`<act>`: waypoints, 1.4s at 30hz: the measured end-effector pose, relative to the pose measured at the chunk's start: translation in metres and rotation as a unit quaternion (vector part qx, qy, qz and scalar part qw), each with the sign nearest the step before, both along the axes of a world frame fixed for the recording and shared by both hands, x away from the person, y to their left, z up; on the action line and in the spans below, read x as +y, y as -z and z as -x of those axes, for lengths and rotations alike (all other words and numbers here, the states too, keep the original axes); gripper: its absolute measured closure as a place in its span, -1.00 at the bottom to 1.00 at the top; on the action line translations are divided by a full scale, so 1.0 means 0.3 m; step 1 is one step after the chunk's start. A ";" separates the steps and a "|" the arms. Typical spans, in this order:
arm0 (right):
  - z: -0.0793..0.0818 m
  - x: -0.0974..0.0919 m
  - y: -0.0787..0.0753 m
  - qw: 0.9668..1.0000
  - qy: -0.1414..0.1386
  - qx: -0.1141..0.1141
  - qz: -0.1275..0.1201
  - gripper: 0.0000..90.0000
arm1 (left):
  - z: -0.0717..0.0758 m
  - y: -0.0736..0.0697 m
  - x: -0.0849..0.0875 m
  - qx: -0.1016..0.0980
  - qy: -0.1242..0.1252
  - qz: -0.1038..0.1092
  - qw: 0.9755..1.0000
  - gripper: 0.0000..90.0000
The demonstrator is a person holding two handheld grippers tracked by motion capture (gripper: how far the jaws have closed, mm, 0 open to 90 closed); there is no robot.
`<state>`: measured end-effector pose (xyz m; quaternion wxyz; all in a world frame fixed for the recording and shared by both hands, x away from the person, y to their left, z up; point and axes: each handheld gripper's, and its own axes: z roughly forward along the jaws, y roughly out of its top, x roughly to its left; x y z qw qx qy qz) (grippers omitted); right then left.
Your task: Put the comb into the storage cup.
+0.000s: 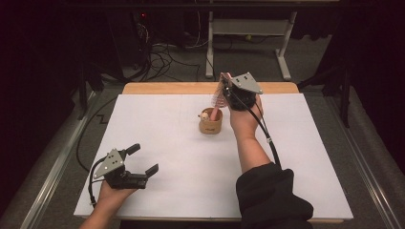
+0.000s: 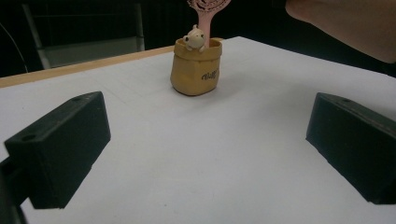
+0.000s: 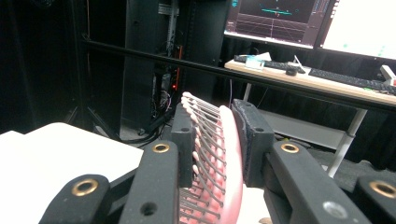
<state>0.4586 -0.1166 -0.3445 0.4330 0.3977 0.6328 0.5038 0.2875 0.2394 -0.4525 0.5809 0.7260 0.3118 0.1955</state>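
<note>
- The pink hairbrush [image 1: 218,98] stands upright at the far centre of the white table top [image 1: 191,157], its handle end inside a small tan pot [image 1: 210,125] and its bristled head raised above the pot's rim.
- In the right gripper view the hairbrush [image 3: 224,158] sits between the two black jaws, bristles facing the left jaw and the smooth pink back against the right jaw.
- The right gripper [image 1: 228,90] is clamped on the head of the hairbrush; the jaws press it from both sides. It is held above and just to the right of the tan pot, with the grey three-cornered plate on top.
- The tan pot is shaped like a small sack, with dark lettering on its side, seen in the left gripper view [image 2: 196,70]. A small cream animal figure [image 2: 194,38] sits at its rim, just beside the brush handle.
- The person's right hand [image 1: 244,119] and forearm reach in from the near right; a black sleeve [image 1: 272,198] covers the arm near the table edge.
- The left gripper [image 1: 142,160] rests at the near left of the table top, well apart from the pot. Its jaws stand wide apart with nothing between them.
- Beyond the far edge are a wooden table edge [image 1: 167,88], cables on the floor [image 1: 162,59] and a white desk frame [image 1: 248,28].
</note>
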 end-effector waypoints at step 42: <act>0.006 -0.091 0.038 0.999 -0.001 0.042 -0.024 0.39 | -0.003 0.002 -0.005 0.003 0.002 -0.001 1.000 -0.99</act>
